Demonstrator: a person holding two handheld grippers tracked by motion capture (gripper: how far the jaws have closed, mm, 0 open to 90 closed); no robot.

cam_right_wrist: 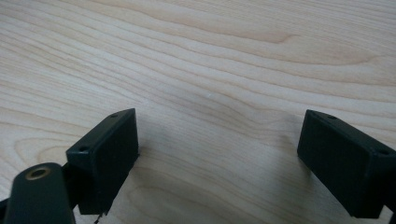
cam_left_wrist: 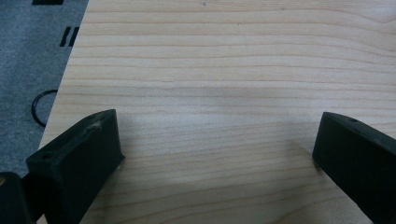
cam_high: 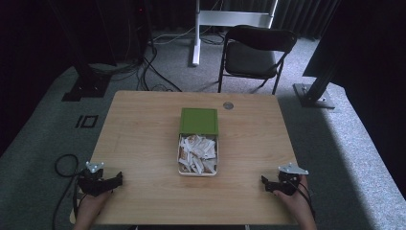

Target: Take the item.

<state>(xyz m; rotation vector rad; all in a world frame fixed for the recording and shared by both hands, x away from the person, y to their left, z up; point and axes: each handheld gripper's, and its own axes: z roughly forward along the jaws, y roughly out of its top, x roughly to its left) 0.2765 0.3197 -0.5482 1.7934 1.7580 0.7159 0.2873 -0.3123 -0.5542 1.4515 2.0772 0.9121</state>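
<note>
Left tongs (cam_high: 115, 180) low at the bench's (cam_high: 143, 134) near left corner, jaws spread wide and empty, open box of white packets (cam_high: 198, 154) between both tongs and farther out, green lid (cam_high: 199, 120) behind it, right tongs (cam_high: 266, 184) released at the near right, black chair (cam_high: 253, 52) on grey carpet (cam_high: 344, 139) beyond.

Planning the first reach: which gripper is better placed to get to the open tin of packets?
Roughly even; slightly the right gripper. Both it and the left gripper rest open at the near edge, and the tin lies marginally closer to the right.
</note>
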